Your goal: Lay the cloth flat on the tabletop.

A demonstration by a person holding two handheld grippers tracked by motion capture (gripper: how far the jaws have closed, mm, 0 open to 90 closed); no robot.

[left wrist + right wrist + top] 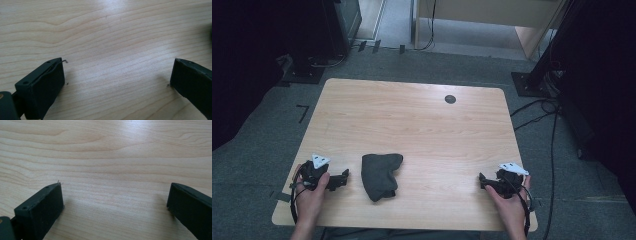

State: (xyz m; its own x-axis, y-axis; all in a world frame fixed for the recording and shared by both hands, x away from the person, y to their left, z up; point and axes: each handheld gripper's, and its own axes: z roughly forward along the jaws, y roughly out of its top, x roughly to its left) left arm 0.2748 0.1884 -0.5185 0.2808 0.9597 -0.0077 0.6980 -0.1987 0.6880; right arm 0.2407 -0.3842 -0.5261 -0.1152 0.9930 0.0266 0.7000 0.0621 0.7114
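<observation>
Down near the front edge of the table (pixel 422 125) lies a dark grey cloth (pixel 381 176), bunched up in a soft lump. Its long way runs from the front edge toward the far side, a bit tilted, with the wide top end bending to the right and the narrow end pointing at the person. The cloth sits left of the middle, just beside the left gripper (pixel 343 178) but not touching it, and well apart from the right gripper (pixel 482 181). Each gripper is held in a hand low on the wood, and their tips point in toward each other. In the left gripper view the left gripper (pixel 117 75) has its two black jaws spread wide with bare wood between them, holding nothing. In the right gripper view the right gripper (pixel 115 196) looks the same, jaws wide apart over bare wood. The table is pale wood with wavy grain lines and round corners, and a small dark round cap (pixel 450 99) sits near its far edge. Around the table is grey carpet (pixel 257 150), with black cables (pixel 537 112) on the right, dark stands (pixel 307 70) at the sides, and a pale wooden desk (pixel 492 12) at the back
</observation>
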